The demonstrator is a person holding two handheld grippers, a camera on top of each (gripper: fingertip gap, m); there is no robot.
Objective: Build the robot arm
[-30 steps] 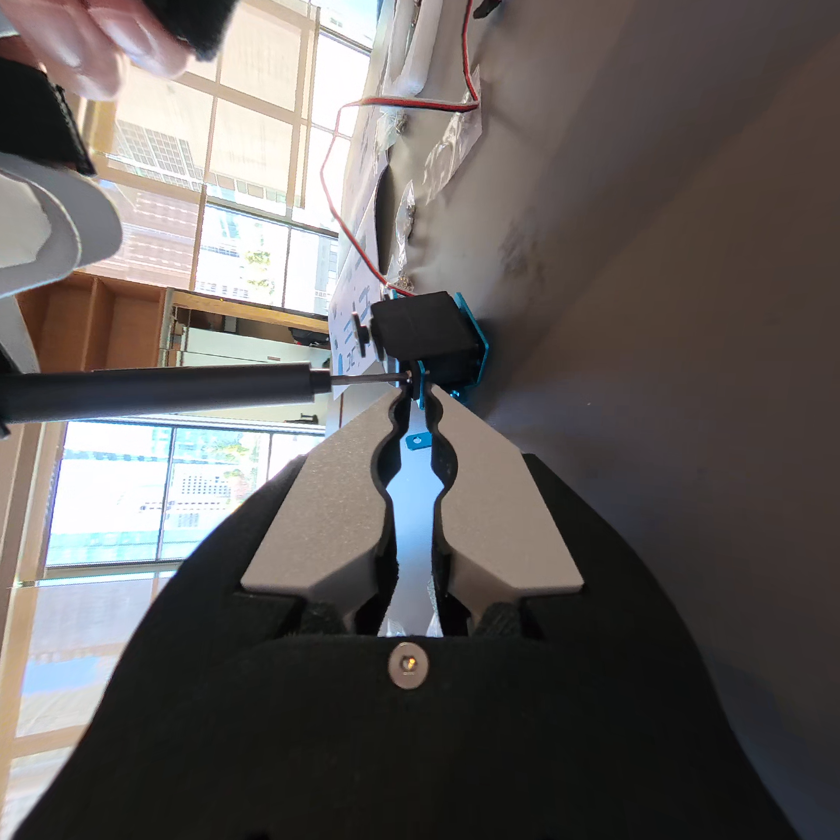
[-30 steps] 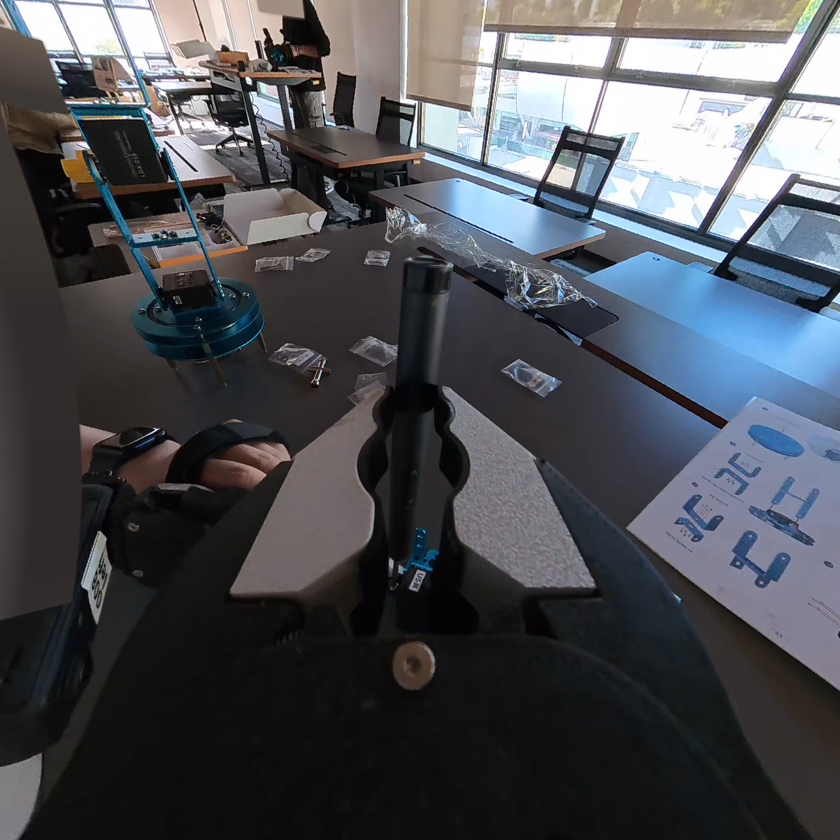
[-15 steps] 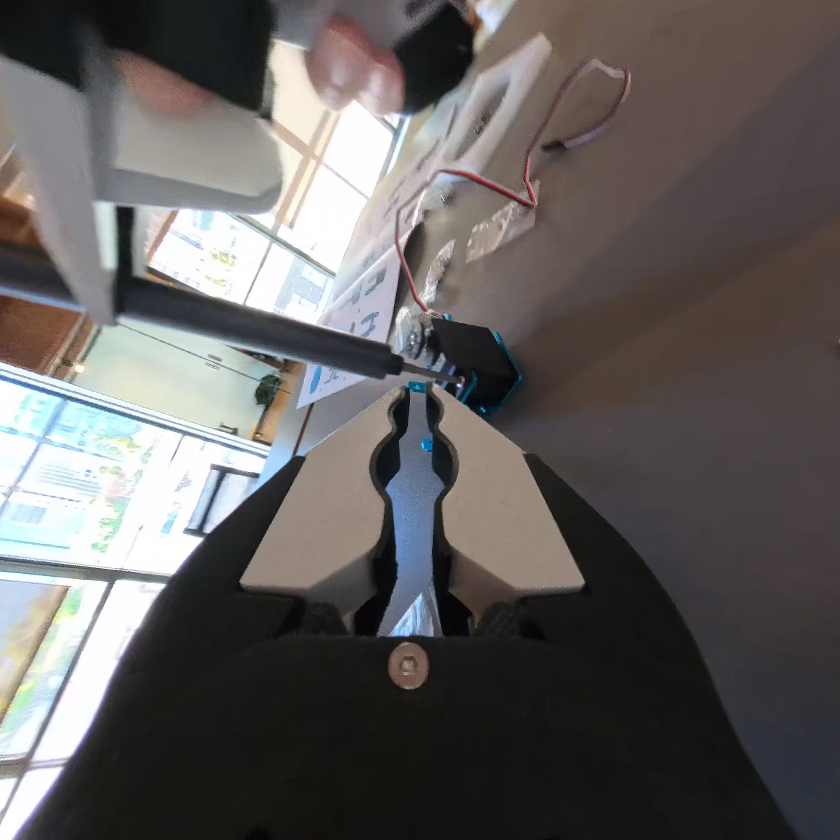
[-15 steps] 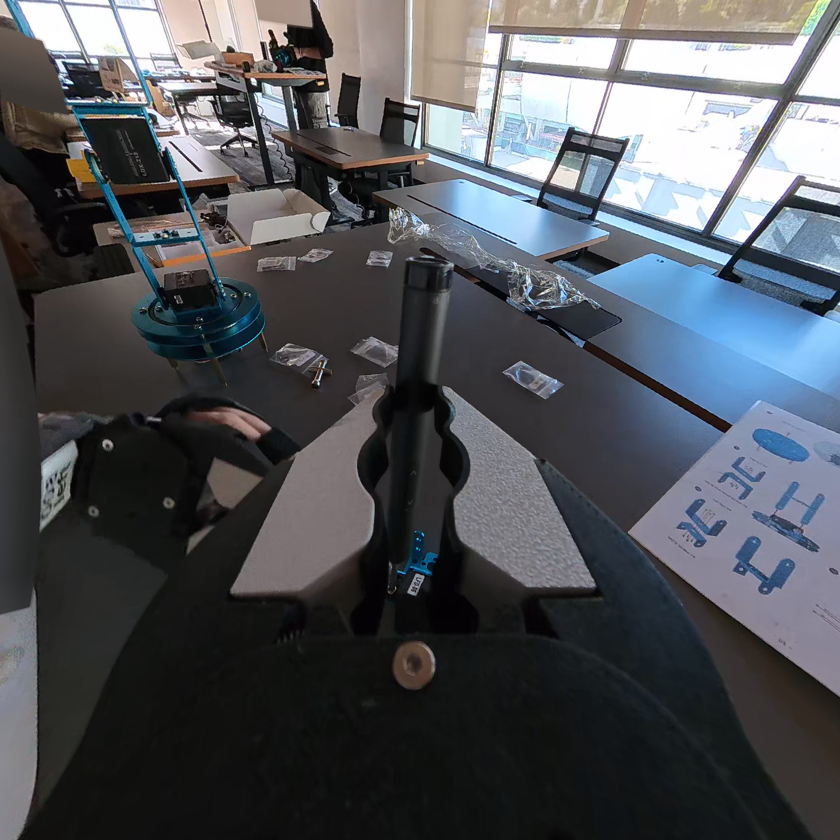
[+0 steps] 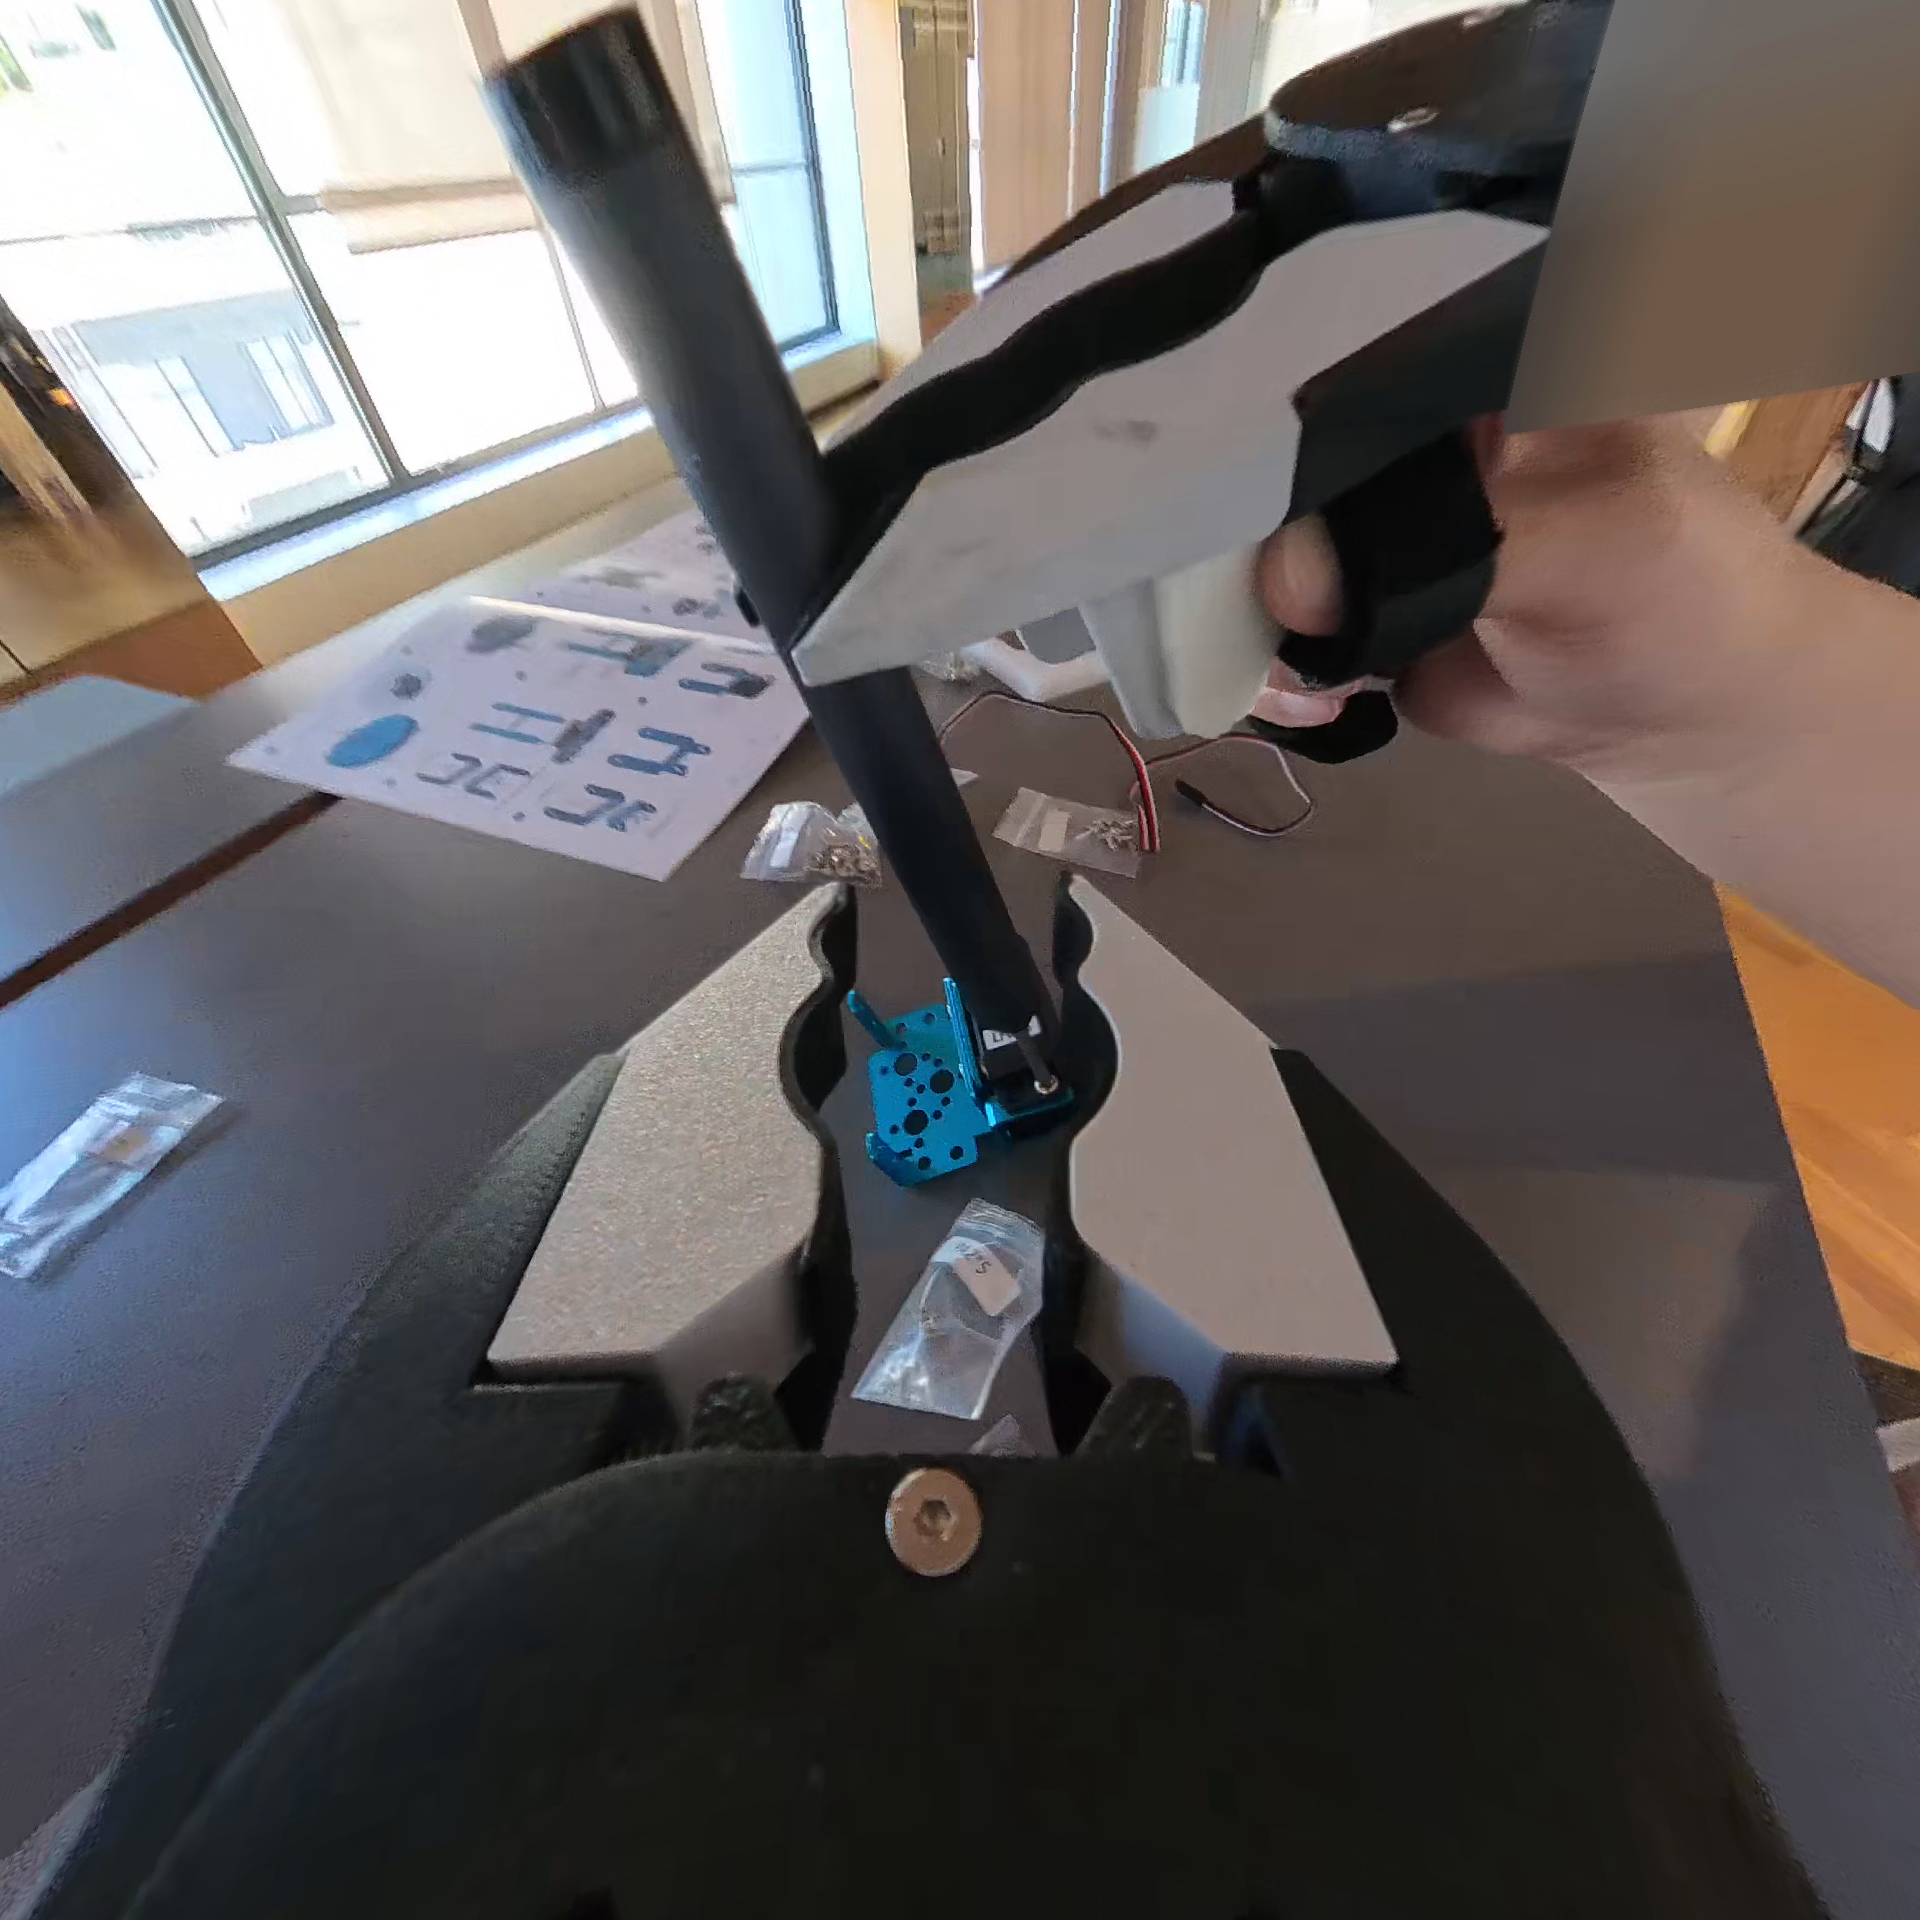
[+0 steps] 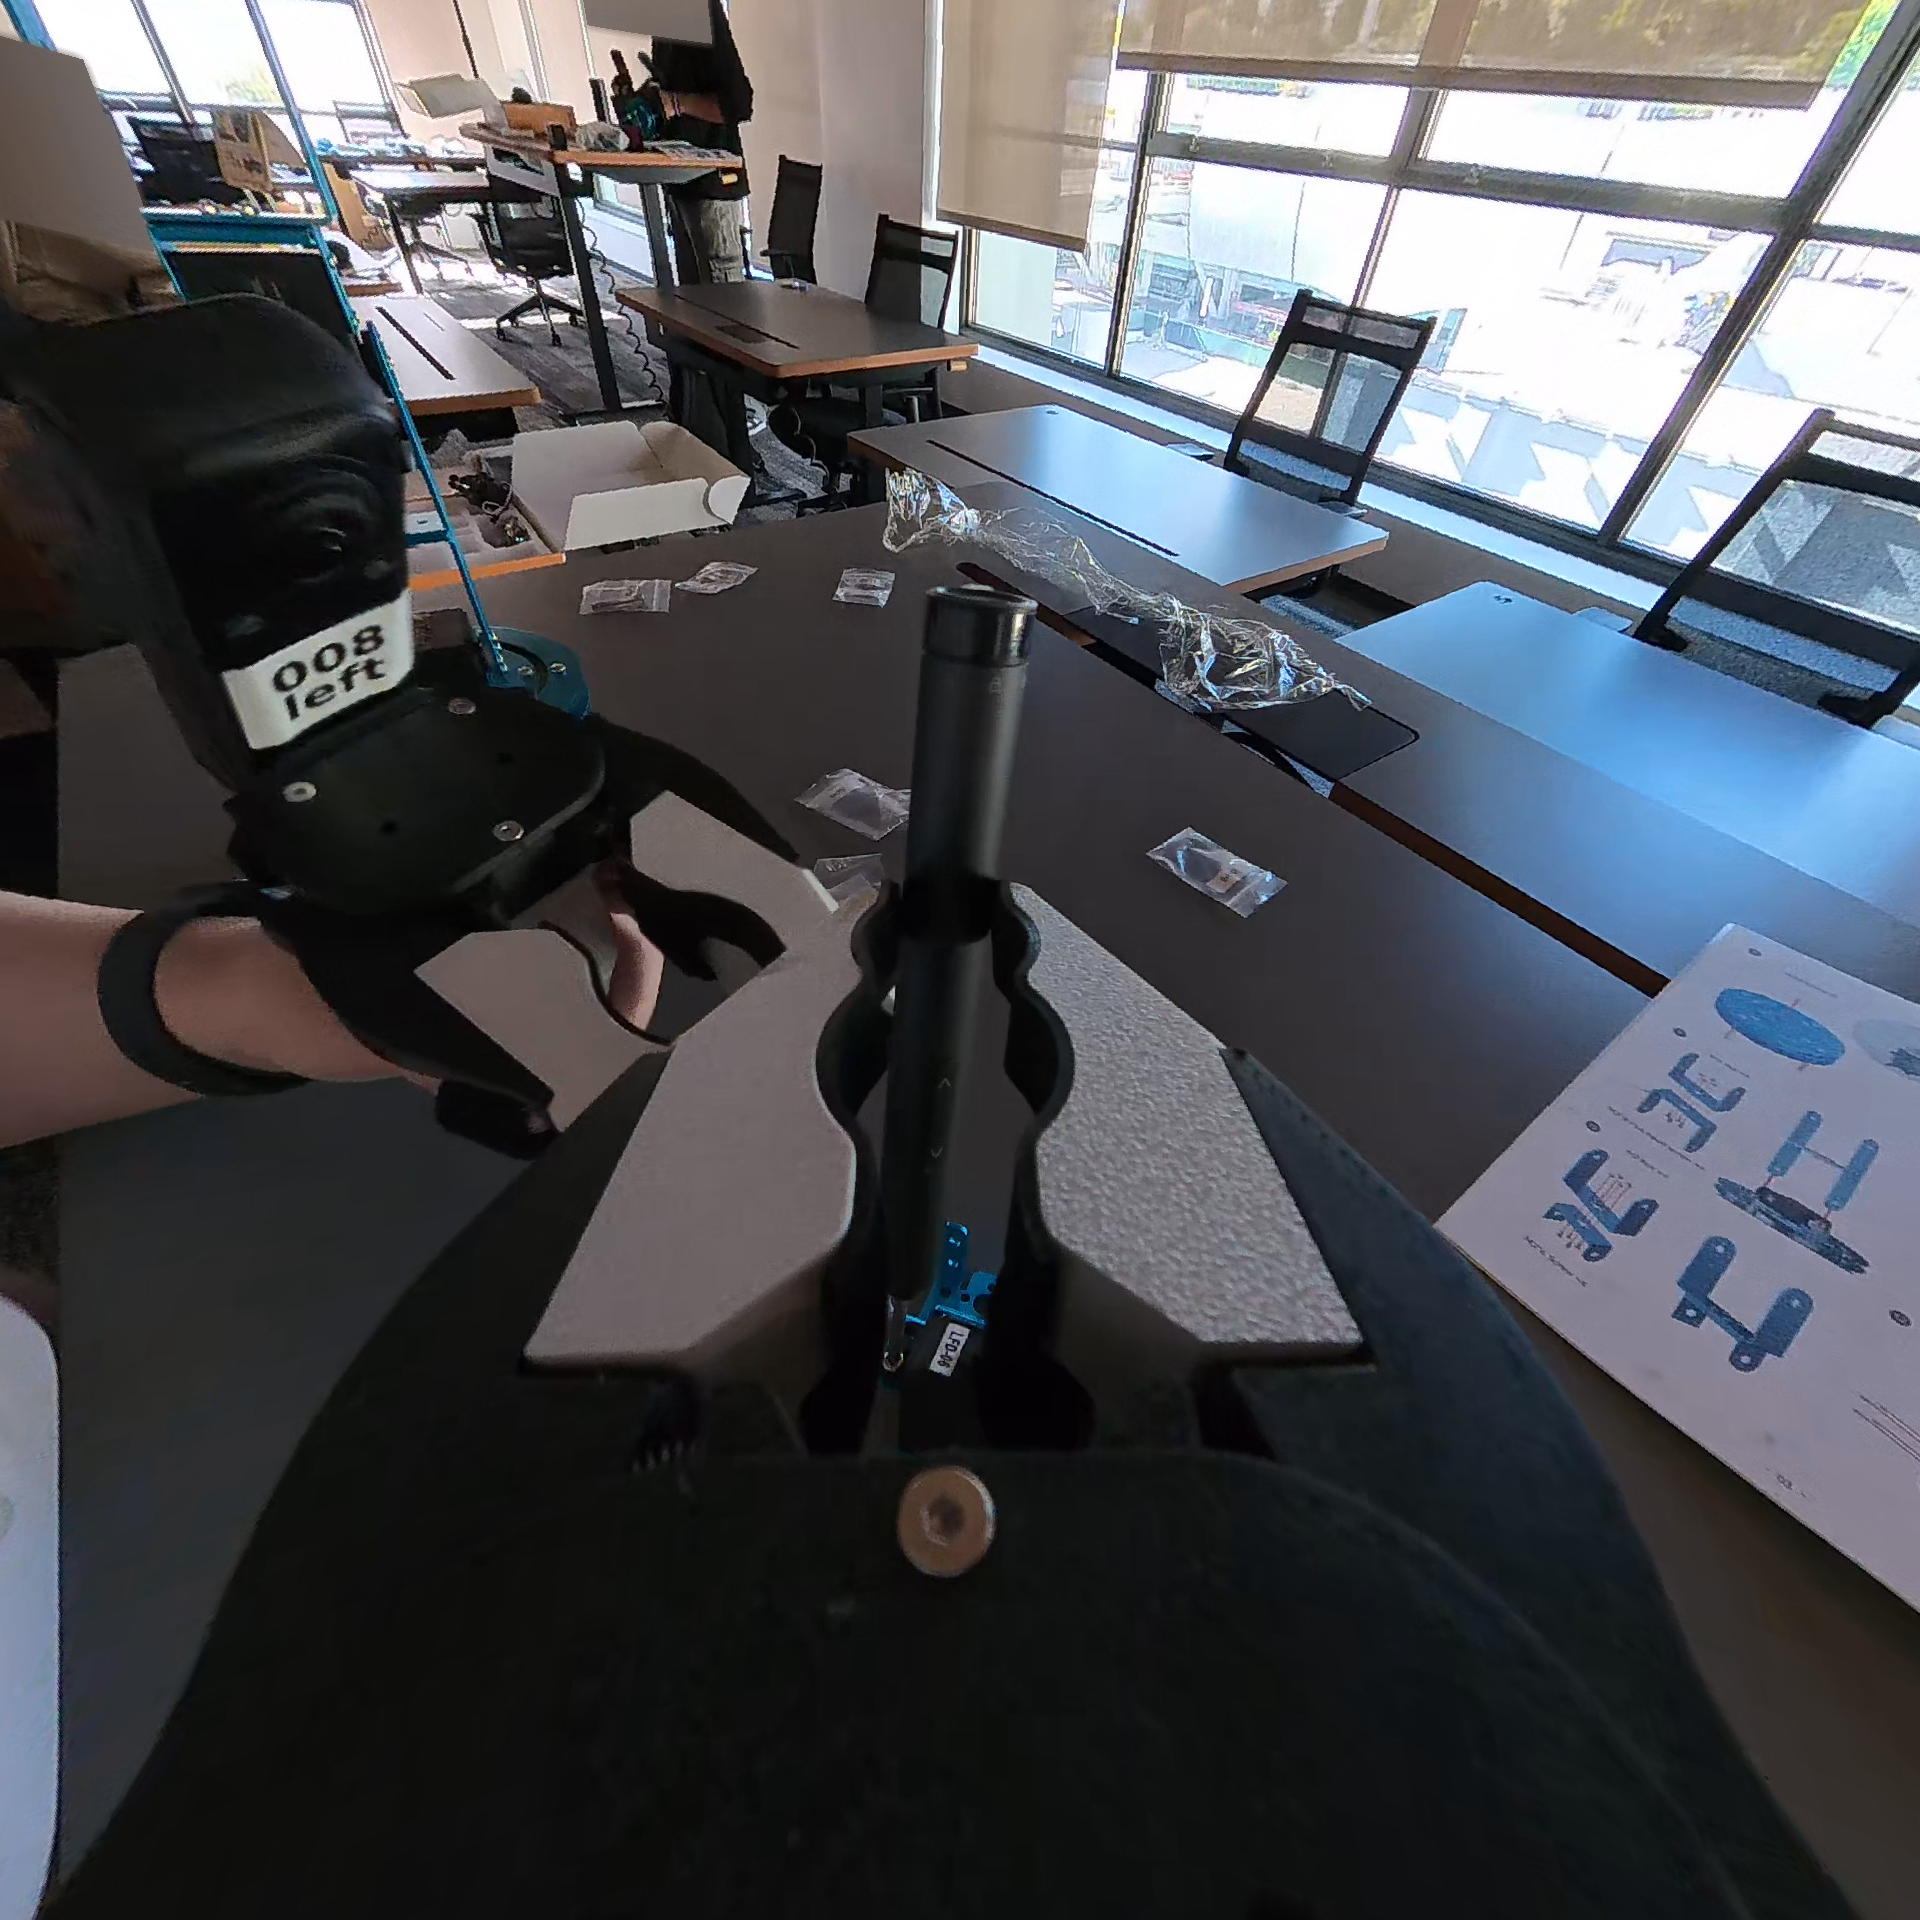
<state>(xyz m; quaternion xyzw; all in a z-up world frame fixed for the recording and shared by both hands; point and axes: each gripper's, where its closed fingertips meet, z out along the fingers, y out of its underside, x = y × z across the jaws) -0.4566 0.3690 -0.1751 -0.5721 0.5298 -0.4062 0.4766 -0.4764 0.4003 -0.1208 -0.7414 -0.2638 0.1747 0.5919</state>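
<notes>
The right gripper (image 6: 945,904) is clamped on a dark cylindrical screwdriver (image 6: 951,935), its two grey fingers (image 6: 727,1143) closed against the shaft; the shaft passes up between them and stands above their tips; in the left wrist view the same tool (image 5: 790,540) slants down from upper left, and its thin bit meets a small blue perforated bracket (image 5: 925,1101) carrying a black servo block (image 5: 1013,1049); the bracket assembly rests on the dark table (image 5: 416,987) and serves here as the landmark. The left gripper (image 5: 951,914) is released and holds nothing; its fingers (image 5: 707,1143) stand apart on either side of the bracket without touching it. A clear plastic bag of small hardware (image 5: 951,1320) lies on the table just nearer the camera than the bracket, between the left fingers; two further small bags (image 5: 805,842) lie beyond the bracket; a red, black and white wire (image 5: 1195,779) runs beyond and to the right of it; a white printed sheet with blue diagrams (image 5: 540,727) lies beyond and to the left of it, near the windows. In the right wrist view, a bare hand (image 6: 260,1018) in a black strap carries the left gripper body (image 6: 416,790) left of the bracket (image 6: 956,1288); crumpled clear film (image 6: 1122,613) lies well beyond it.
</notes>
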